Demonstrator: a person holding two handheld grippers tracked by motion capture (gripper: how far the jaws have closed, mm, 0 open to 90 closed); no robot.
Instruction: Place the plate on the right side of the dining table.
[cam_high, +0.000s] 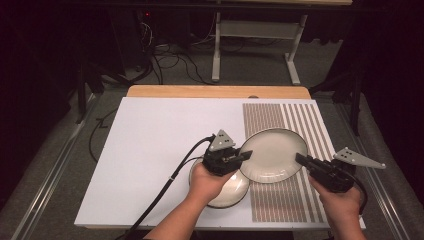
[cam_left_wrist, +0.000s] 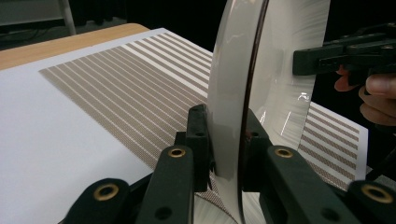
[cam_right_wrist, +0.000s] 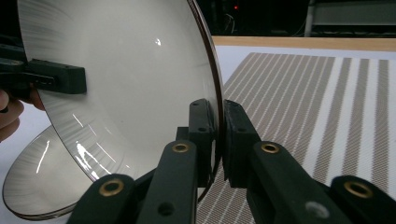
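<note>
Both pairs of black jaws pinch the rim of one plate from opposite sides. In the high view the left gripper bites the plate's left edge near the centre of the frame, and the right gripper bites its right edge further to the right. In the left gripper view its pads press on either face of the rim at lower centre, with the right gripper clamped to the far edge at the upper right. In the right gripper view the same grip shows at lower centre, the left gripper at the left edge.

Held between them, the plate is round and shallow, pale cream-white and glossy, with a thin dark line around its rim and faint brushed streaks that catch the light. It seems to hang slightly above the surface, though the high view does not make that certain.

A second plate of the same look lies flat below and left of it, partly under the left hand. The held plate sits over the brown-striped mat on the white tabletop.
</note>
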